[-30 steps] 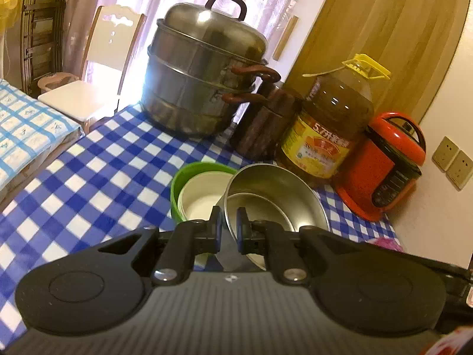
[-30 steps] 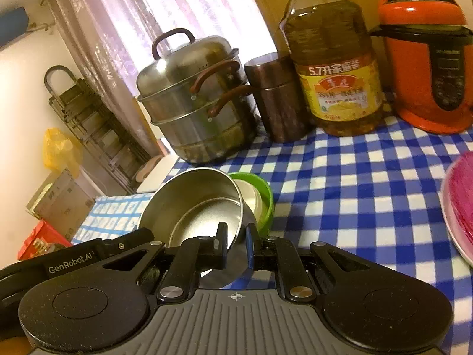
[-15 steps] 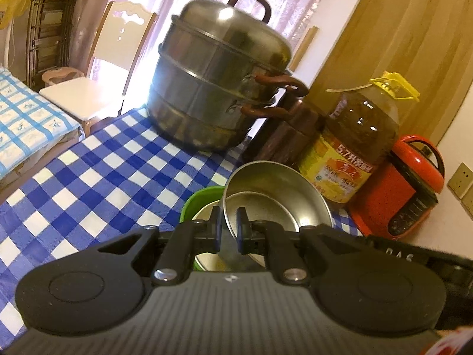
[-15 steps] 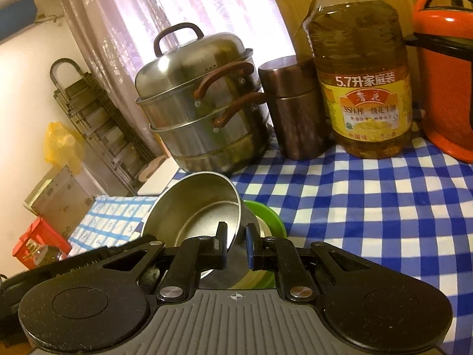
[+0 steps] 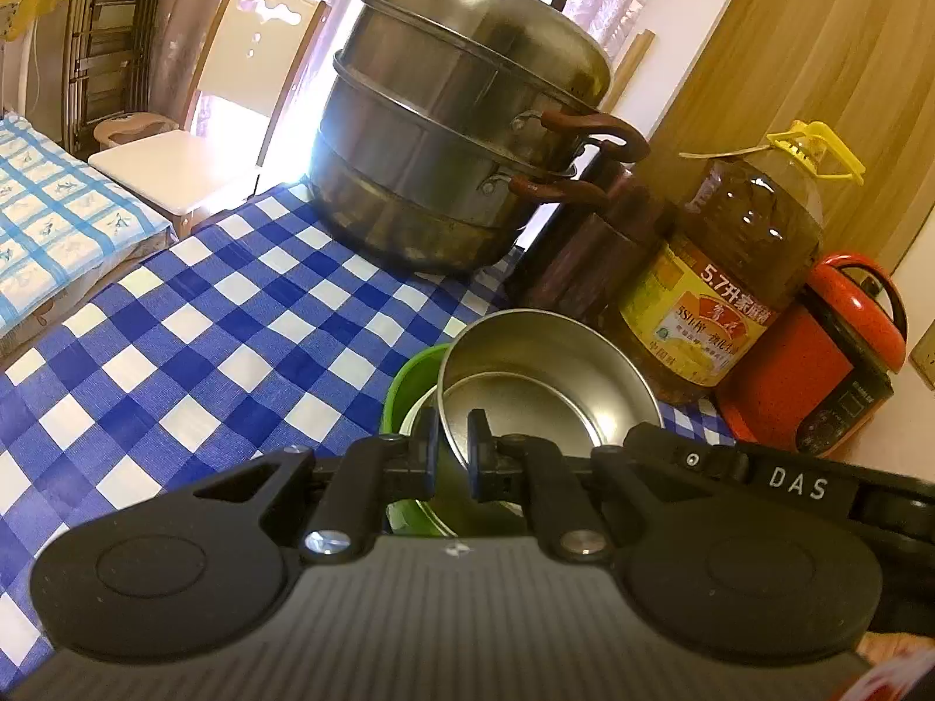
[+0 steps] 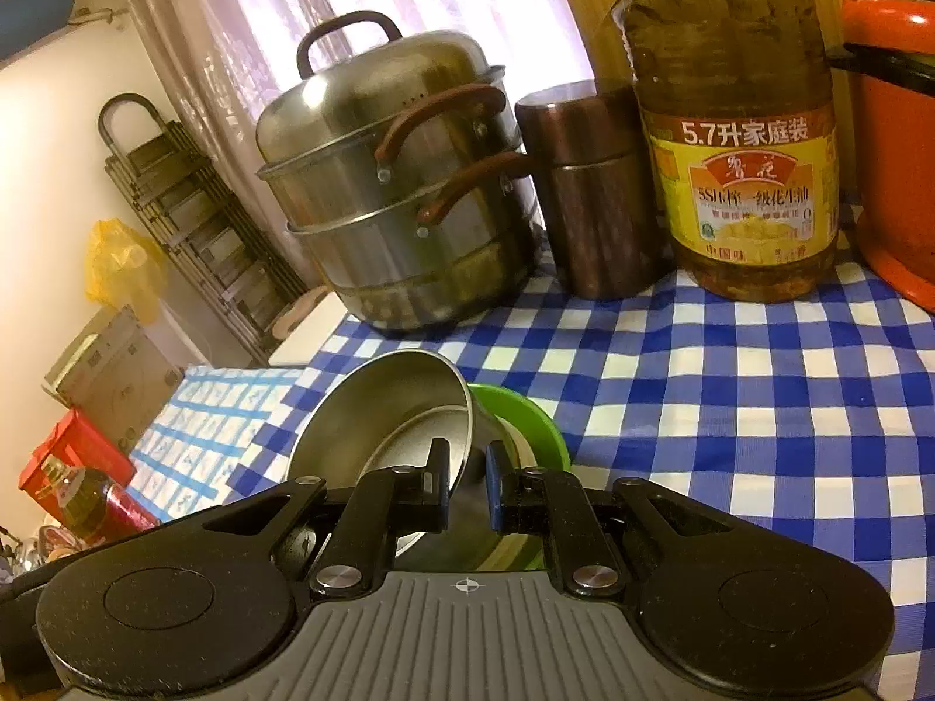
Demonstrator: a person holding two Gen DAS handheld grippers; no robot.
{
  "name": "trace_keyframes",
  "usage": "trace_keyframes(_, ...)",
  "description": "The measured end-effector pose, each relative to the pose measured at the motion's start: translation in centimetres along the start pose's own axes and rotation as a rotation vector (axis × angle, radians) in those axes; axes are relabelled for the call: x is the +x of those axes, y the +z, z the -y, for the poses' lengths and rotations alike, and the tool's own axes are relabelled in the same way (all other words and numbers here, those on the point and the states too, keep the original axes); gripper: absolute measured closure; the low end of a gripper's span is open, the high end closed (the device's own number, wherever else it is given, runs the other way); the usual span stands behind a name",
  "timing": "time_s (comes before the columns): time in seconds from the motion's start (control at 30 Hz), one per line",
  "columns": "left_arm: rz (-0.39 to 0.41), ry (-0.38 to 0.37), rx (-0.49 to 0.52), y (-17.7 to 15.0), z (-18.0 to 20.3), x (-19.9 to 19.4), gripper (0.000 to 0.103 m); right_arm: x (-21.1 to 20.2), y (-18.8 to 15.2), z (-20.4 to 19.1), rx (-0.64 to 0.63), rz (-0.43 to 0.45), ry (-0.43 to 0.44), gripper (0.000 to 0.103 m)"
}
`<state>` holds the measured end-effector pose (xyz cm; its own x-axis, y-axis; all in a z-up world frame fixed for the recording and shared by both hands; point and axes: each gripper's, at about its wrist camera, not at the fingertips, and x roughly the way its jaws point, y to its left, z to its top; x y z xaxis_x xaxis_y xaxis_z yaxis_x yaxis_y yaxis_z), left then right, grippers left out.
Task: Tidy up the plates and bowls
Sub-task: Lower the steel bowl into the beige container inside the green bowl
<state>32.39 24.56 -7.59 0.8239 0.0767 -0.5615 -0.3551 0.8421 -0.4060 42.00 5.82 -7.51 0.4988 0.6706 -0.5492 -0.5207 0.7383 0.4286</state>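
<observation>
Both grippers clamp the steel bowl [image 5: 543, 374] by its rim: left gripper [image 5: 451, 444] on the near-left edge, right gripper [image 6: 467, 470] on the opposite wall. Bowl sits tilted over the green bowl [image 5: 409, 385], w/ a pale inner bowl [image 5: 418, 417] nested there. Only left view shows the white chair [image 5: 193, 134]; only right view shows the red crate [image 6: 70, 461]. Green bowl mostly hidden; can't tell if steel touches it. Oil bottle [image 6: 736, 134] top cut off in right view.
</observation>
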Motion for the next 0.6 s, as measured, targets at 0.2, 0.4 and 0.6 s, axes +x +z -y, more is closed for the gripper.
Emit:
trace_keyframes(0.2,-0.017,0.008,-0.001,-0.3,-0.3,0.6,0.095,0.4,-0.4,0.1,0.004,-0.013,-0.006,0.09)
trace_keyframes(0.4,-0.024,0.014,0.003,-0.5,-0.5,0.9,0.095,0.7,-0.5,0.3,0.01,-0.026,-0.004,0.09)
trace_keyframes(0.6,-0.021,0.029,0.024,-0.3,-0.5,1.0,0.093,0.5,-0.5,0.7,0.047,-0.01,0.028,0.088)
